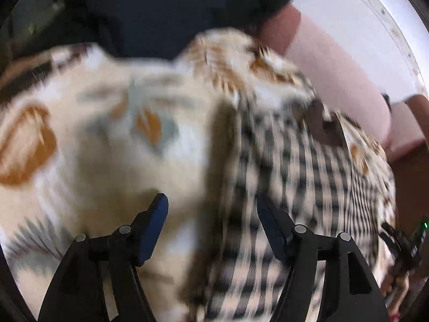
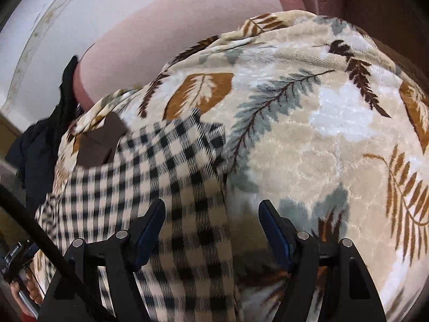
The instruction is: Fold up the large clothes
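Checked garment [image 2: 166, 177] spread over a leaf-patterned blanket [image 2: 321, 139], which covers what appears to be a bed with a pink surface [image 2: 150, 24] behind it. A brown patch [image 2: 99, 142], possibly a collar lining or label, marks the garment's far end. Left tool [image 1: 211, 230] and right tool [image 2: 211, 230] both hang above the cloth with jaws wide and nothing between them; each straddles a long edge of the garment, probably so that opposite sides can be pinched together for a fold. Dark clothing [image 1: 150, 13] lies beyond the blanket. The left view is motion-blurred, so contact with the fabric cannot be judged.
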The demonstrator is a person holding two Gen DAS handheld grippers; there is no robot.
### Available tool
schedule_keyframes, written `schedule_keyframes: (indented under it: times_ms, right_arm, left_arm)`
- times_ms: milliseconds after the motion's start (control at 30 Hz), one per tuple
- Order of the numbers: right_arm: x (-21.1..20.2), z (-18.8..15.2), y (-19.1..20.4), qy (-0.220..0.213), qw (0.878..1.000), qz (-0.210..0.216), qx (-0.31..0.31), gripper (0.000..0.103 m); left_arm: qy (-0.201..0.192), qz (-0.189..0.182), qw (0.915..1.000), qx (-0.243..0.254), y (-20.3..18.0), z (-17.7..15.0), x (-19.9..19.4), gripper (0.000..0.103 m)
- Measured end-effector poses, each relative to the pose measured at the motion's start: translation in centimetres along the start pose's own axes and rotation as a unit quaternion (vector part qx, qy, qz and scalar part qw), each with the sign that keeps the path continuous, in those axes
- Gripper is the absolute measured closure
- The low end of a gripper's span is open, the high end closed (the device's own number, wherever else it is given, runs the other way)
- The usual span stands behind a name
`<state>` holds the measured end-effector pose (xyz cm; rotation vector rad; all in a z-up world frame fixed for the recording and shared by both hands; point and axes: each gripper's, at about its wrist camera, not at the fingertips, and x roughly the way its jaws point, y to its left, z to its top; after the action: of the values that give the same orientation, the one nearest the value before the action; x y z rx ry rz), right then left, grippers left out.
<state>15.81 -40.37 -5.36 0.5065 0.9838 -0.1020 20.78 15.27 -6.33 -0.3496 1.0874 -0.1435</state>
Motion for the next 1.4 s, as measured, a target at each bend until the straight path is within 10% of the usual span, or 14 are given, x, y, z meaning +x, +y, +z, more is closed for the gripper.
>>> schedule_keyframes:
  times_ms: [467,500,533,600,633,900,1133,1400]
  right_arm:
    - [-2.6,-8.7,-4.7,0.045,0.995,0.087,0.015,0.026]
    - [-2.3,-9.3,-4.2,0.051,0.995,0.091,0.002,0.028]
    - [-2.3,-9.8,-3.6,0.048,0.995,0.089,-0.012,0.032]
    - [-2.1,-10.2,-2.9,0.054,0.993,0.101,-0.021,0.086]
    - [-2.1,-10.2,-2.8,0.06,0.992,0.109,-0.018,0.091]
    - [-5.7,-9.6,-6.1,0.029,0.997,0.066,-0.005,0.102]
    - [-5.6,-9.8,-8.7,0.021,1.0,-0.002,0.019,0.102]
    - [-8.0,-8.2,-4.5,-0.06,0.998,-0.007,-0.019,0.08]
  left_arm:
    - [0.047,-0.028,0.9935,0.1,-2.2,-5.3,1.0,0.034]
    - [0.045,-0.017,0.993,0.107,-2.4,-5.5,0.9,0.042]
    - [0.044,-0.003,0.9923,0.115,-2.6,-5.8,0.9,0.076]
    - [0.047,0.01,0.9921,0.116,-3.0,-5.8,0.8,0.089]
    - [0.039,0.014,0.9925,0.115,-3.2,-5.8,0.1,0.09]
    - [0.024,0.065,0.9863,0.149,-3.3,-7.3,-1.7,0.091]
    - [-0.001,0.058,0.9934,0.099,-0.6,-6.4,-3.5,0.067]
    - [-0.076,0.067,0.993,0.06,-0.2,-5.5,-5.8,0.064]
